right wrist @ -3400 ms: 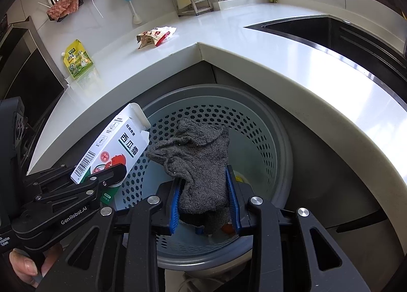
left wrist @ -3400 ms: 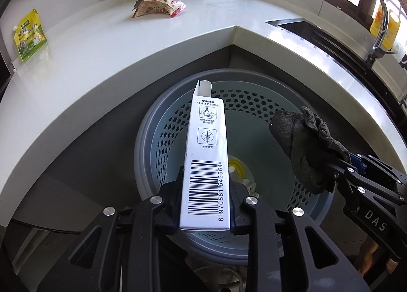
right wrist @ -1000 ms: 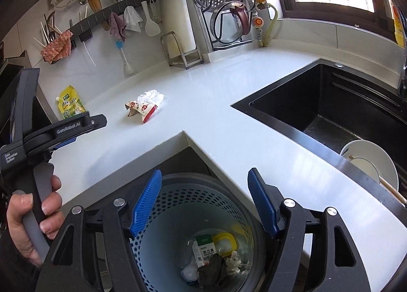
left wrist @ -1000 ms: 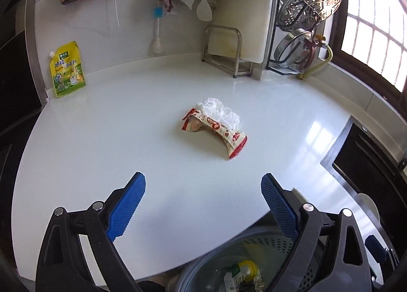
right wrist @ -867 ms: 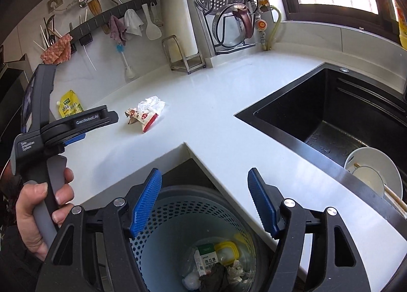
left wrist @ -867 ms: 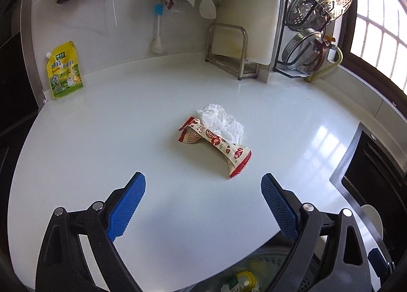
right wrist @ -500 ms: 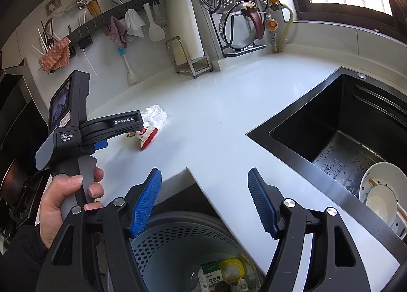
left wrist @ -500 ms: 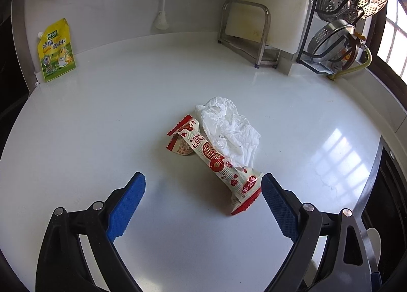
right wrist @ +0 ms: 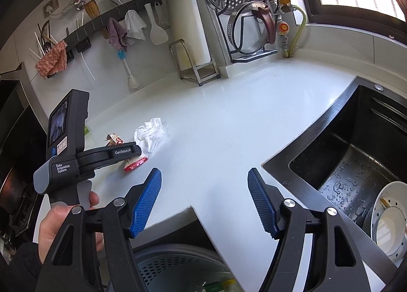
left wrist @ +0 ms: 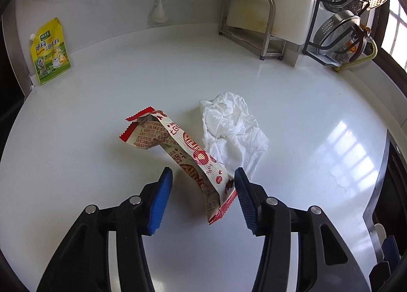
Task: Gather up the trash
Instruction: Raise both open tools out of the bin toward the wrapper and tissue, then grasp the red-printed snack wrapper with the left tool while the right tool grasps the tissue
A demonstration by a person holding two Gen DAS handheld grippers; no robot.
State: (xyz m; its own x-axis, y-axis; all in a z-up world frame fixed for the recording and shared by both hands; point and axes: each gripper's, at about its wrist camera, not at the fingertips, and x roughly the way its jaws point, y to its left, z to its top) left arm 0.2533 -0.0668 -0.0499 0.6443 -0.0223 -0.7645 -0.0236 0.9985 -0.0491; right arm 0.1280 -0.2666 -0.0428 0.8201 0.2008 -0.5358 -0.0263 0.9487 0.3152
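On a white kitchen countertop (left wrist: 305, 104), the left gripper (left wrist: 201, 190) sits low with its blue-padded jaws spread wide on either side of the near end of a red and cream snack wrapper (left wrist: 178, 147); the right pad looks to be touching or nearly touching the wrapper's red sealed edge, the left pad stands clear. A crumpled white tissue (left wrist: 231, 126) lies just beside the wrapper, touching its far side. To grip well, the jaws should probably close squarely across the wrapper's flat width near this end, low enough to catch both layers, without pinching the tissue corner behind it, since thin film can slip or fold out. The right gripper (right wrist: 204, 200) hangs spread and empty over the counter's inner corner. Its view adds what the left one lacks: the perforated grey trash basket (right wrist: 178, 266) below the counter edge, with some items inside, the black sink (right wrist: 356, 152) holding white dishes, and the hand (right wrist: 63, 220) gripping the left tool's handle.
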